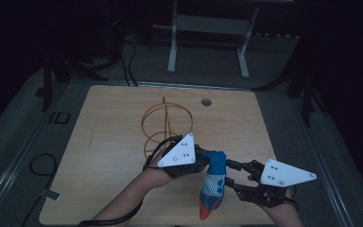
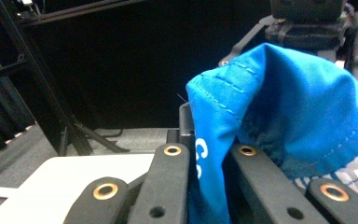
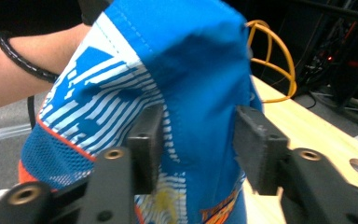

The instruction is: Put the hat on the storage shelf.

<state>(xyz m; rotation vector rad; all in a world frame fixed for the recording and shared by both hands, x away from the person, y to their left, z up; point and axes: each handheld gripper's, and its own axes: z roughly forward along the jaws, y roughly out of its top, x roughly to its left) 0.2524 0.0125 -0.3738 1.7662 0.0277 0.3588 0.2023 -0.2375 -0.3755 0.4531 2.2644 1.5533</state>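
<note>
1. Nearest my cameras is the blue garment [image 3: 182, 93]. It hangs above the near edge of the surface [image 1: 113, 123], between both grippers.
2. The left gripper [image 2: 205, 182] has its jaws clamped tight on a fold of the blue hem, so I keep that hand put as the anchor.
3. The right gripper [image 3: 196, 140] has its jaws partly apart, with cloth between them but not pinched.
4. I'd slide the right jaws along the hem before closing, keeping clear of the yellow wire stand [image 1: 163, 127].
</note>
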